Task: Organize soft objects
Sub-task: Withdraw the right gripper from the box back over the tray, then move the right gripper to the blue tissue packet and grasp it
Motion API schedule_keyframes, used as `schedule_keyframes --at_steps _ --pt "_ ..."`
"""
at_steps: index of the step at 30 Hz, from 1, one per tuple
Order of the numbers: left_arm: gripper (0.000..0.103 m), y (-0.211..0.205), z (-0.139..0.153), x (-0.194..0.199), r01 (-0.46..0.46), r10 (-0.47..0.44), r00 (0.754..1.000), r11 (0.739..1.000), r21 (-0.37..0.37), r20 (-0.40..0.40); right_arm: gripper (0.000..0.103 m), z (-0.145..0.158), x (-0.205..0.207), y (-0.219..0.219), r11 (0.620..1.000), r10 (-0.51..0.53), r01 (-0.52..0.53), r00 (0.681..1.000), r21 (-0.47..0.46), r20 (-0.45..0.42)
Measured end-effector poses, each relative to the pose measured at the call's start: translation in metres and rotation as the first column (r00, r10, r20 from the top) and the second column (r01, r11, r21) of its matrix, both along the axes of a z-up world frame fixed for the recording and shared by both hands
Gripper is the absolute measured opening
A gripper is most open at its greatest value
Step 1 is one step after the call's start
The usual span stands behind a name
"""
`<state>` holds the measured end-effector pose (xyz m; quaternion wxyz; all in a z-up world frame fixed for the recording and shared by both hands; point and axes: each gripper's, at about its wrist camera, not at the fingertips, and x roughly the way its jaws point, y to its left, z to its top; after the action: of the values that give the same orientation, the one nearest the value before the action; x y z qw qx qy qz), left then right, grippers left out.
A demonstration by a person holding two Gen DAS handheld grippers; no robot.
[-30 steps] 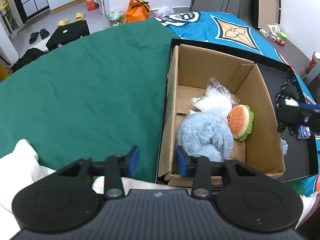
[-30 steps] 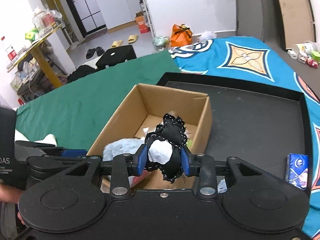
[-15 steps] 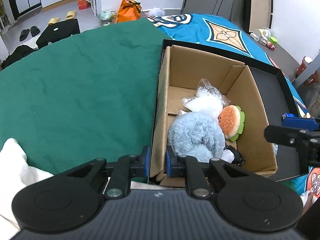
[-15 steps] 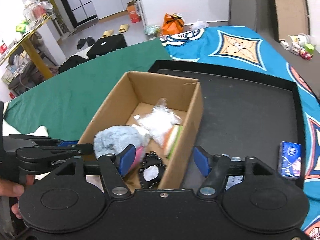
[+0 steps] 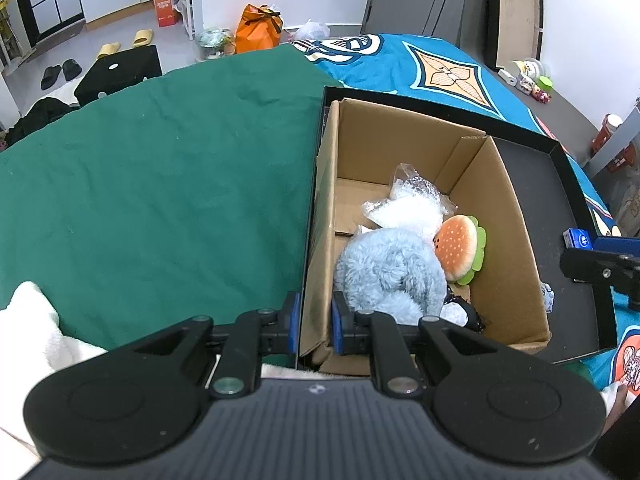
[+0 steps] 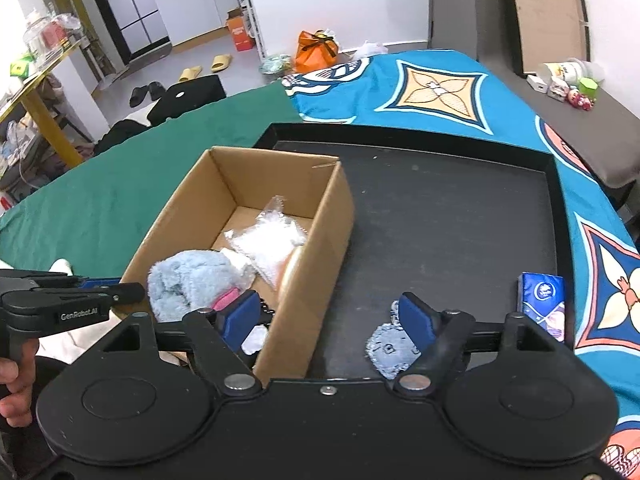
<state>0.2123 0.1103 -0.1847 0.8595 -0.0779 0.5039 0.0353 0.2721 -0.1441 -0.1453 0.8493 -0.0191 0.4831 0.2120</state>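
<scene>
A cardboard box (image 5: 504, 216) (image 6: 316, 248) stands in a black tray (image 6: 460, 216). It holds a fluffy blue plush (image 5: 388, 268) (image 6: 188, 280), a burger plush (image 5: 460, 248), a clear bag of white filling (image 5: 408, 208) (image 6: 268, 240) and a black-and-white soft toy (image 5: 460, 314) at the near end. My left gripper (image 5: 316, 326) is shut on the box's left wall. My right gripper (image 6: 326, 314) is open and empty above the box's right wall. A small light-blue soft patch (image 6: 386, 348) lies on the tray under the right finger.
A blue tissue pack (image 6: 542, 300) lies at the tray's right edge. Green cloth (image 5: 160, 184) covers the surface left of the tray, blue patterned cloth (image 6: 440, 92) behind and right. White fabric (image 5: 28, 320) lies near left.
My right gripper opened and dropped the black-and-white toy into the box, then shifted right. My left gripper closed on the box's left wall.
</scene>
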Motion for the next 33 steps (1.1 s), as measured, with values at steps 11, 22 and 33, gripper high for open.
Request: schedule_keyframes --at_steps 11,22,33 --pt "0.014 -0.011 0.006 0.002 0.014 -0.013 1.000 0.998 0.056 -0.010 0.080 -0.009 0.006 -0.021 0.999 -0.047 0.047 0.999 0.017 -0.005" --pt "0.018 -0.023 0.009 0.008 0.007 -0.001 0.999 0.995 0.099 -0.054 0.080 -0.019 0.012 -0.050 0.995 -0.103 0.103 0.994 0.015 0.027" --pt "0.038 -0.036 0.014 0.018 -0.008 0.023 0.996 0.985 0.172 -0.086 0.080 -0.040 0.021 -0.075 0.985 -0.170 0.170 0.984 0.020 0.047"
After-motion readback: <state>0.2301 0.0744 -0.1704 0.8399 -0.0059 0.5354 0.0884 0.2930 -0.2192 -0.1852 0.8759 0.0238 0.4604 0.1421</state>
